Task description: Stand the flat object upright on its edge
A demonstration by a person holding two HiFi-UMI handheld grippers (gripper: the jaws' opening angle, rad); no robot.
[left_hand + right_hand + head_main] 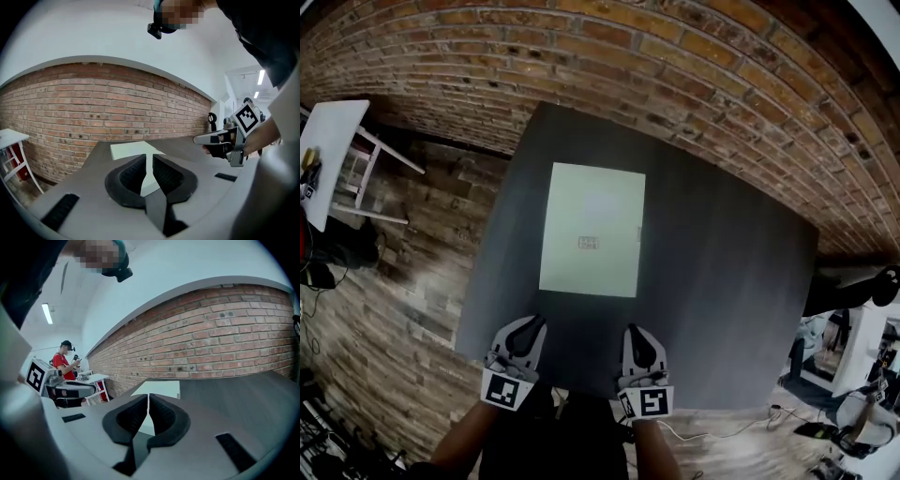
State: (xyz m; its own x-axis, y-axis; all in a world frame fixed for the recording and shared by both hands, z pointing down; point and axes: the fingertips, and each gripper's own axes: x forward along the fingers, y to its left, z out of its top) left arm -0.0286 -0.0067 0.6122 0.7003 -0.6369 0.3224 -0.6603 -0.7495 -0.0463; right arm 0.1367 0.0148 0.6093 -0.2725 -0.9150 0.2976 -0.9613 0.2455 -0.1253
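Note:
A pale green flat board (592, 229) lies flat on the dark grey table (722, 281), a little left of the middle. Both gripper views show it ahead of the jaws, board (136, 151) and board (161, 389). My left gripper (528, 325) hovers near the table's front edge, just short of the board's near left corner, shut with nothing in it. To its right my right gripper (636, 334) is level with it, also shut and holding nothing. In the left gripper view the right gripper (199, 138) shows from the side.
A brick wall (694, 84) runs behind the table's far edge. A white side table (328, 155) stands at the far left over the wood floor (403, 309). A person in a red shirt (64, 363) stands in the distance. Cables and gear lie at the lower right (834, 431).

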